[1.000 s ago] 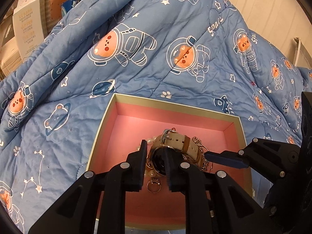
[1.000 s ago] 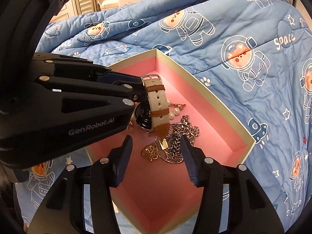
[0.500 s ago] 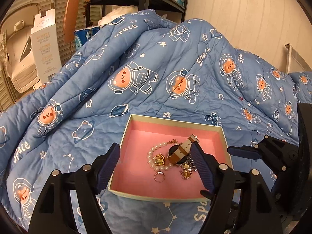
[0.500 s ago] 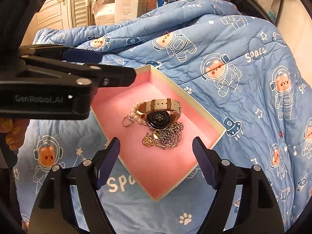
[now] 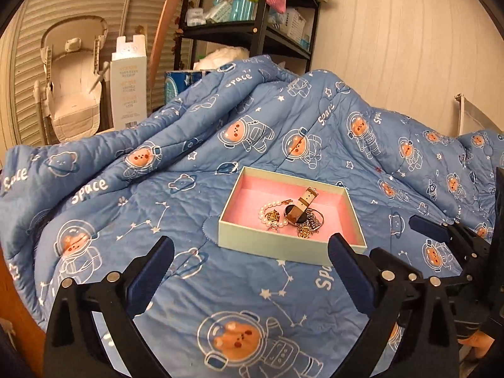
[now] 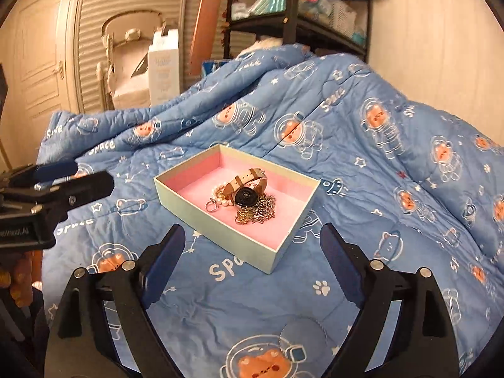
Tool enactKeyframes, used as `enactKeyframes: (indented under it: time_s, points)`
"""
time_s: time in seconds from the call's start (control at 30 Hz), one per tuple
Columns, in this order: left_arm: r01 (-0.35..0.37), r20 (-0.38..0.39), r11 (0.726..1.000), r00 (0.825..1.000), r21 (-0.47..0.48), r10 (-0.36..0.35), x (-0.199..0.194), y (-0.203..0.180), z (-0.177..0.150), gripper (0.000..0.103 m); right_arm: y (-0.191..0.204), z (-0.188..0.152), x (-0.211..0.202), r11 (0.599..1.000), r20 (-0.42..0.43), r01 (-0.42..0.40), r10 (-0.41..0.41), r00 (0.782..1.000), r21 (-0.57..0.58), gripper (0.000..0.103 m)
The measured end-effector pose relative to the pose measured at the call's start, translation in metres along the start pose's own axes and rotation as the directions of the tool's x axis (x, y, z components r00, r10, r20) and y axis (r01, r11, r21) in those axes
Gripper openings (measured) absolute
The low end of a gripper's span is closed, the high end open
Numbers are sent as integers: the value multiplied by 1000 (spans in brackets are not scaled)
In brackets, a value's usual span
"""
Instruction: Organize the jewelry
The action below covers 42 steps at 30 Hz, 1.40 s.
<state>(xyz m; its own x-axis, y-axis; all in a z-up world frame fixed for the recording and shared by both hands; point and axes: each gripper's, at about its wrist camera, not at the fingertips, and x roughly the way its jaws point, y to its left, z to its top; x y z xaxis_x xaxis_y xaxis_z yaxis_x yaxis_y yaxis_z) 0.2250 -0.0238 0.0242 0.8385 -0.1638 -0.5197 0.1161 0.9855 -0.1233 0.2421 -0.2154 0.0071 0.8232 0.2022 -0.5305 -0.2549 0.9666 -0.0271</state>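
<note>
A pale green box point(image 5: 271, 242) with a pink lining sits on the blue quilt; it also shows in the right wrist view point(image 6: 220, 220). Inside lie a watch point(image 5: 299, 209) with a beige and brown strap, a pearl bracelet point(image 5: 267, 209) and tangled gold and silver chains point(image 5: 310, 228). The watch point(image 6: 247, 189), pearls point(image 6: 220, 197) and chains point(image 6: 256, 212) show in the right wrist view too. My left gripper point(image 5: 252, 271) is open and empty, well back from the box. My right gripper point(image 6: 252, 258) is open and empty, also back from the box.
The blue astronaut-bear quilt point(image 5: 220, 145) rises in folds behind the box. A black shelf rack point(image 5: 252, 15) with bottles, a white carton point(image 5: 129, 88) and a baby seat point(image 5: 74, 78) stand beyond it. The other gripper shows at right point(image 5: 453, 245) and at left point(image 6: 47, 195).
My left gripper let go of the watch, which now lies in the box. Both grippers opened wide and pulled back and up from the box.
</note>
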Motion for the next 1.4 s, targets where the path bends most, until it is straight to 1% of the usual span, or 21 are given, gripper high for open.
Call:
enactKeyframes:
  time_s: [0.03, 0.07, 0.13, 0.2, 0.27, 0.43, 0.53, 0.6, 0.67, 0.73, 0.8, 0.9, 0.97, 1.03, 1.13, 1.27, 1.4]
  points:
    - [-4, 18, 1000, 1000, 0, 4, -13, -1, -9, 96, 3, -6, -13, 999, 25, 25, -26, 999, 28, 93]
    - [-7, 32, 1000, 999, -1, 7, -25, -2, -17, 96, 4, -12, -27, 997, 43, 40, -42, 998, 59, 95]
    - [-19, 67, 1000, 998, -5, 19, -52, -4, -33, 96, 10, -26, -55, 993, 83, 54, -63, 995, 105, 95]
    - [-24, 105, 1000, 994, 7, 23, -78, -7, -45, 96, 17, -36, -79, 989, 104, 87, -99, 990, 119, 97]
    - [-19, 125, 1000, 992, 18, 17, -102, -10, -55, 96, 25, -43, -102, 990, 117, 87, -100, 988, 110, 97]
    - [-8, 126, 999, 992, 38, 3, -148, -21, -74, 96, 35, -53, -152, 990, 126, 76, -91, 988, 116, 97]
    - [-31, 153, 999, 988, 11, 29, -172, -26, -81, 96, 39, -59, -177, 988, 120, 83, -99, 988, 133, 97]
    - [-27, 158, 1000, 987, 8, 26, -184, -29, -85, 96, 40, -65, -188, 987, 97, 87, -101, 990, 138, 97]
    - [-16, 146, 1000, 989, -10, 17, -193, -32, -91, 96, 40, -73, -198, 986, 84, 101, -113, 990, 136, 97]
    - [-8, 142, 1000, 990, -21, 11, -200, -35, -100, 96, 41, -81, -210, 984, 100, 126, -140, 985, 128, 97]
    - [-38, 170, 999, 985, -9, 39, -209, -40, -107, 96, 43, -89, -219, 984, 120, 132, -146, 982, 123, 97]
    - [-79, 185, 997, 980, 21, 74, -215, -47, -111, 96, 43, -98, -222, 988, 94, 113, -123, 988, 107, 97]
    - [-96, 187, 995, 978, 8, 93, -215, -46, -112, 96, 41, -100, -222, 987, 84, 124, -133, 988, 104, 97]
    - [-91, 186, 996, 978, -9, 91, -215, -42, -112, 96, 37, -101, -225, 986, 96, 112, -125, 988, 127, 97]
    - [-100, 179, 995, 978, -24, 103, -214, -39, -112, 96, 31, -103, -226, 981, 99, 121, -136, 986, 150, 97]
    - [-92, 178, 995, 979, -44, 99, -214, -35, -113, 96, 32, -103, -224, 982, 94, 120, -134, 986, 144, 97]
    - [-93, 181, 995, 978, -43, 99, -215, -35, -114, 96, 33, -103, -226, 984, 104, 115, -129, 986, 134, 97]
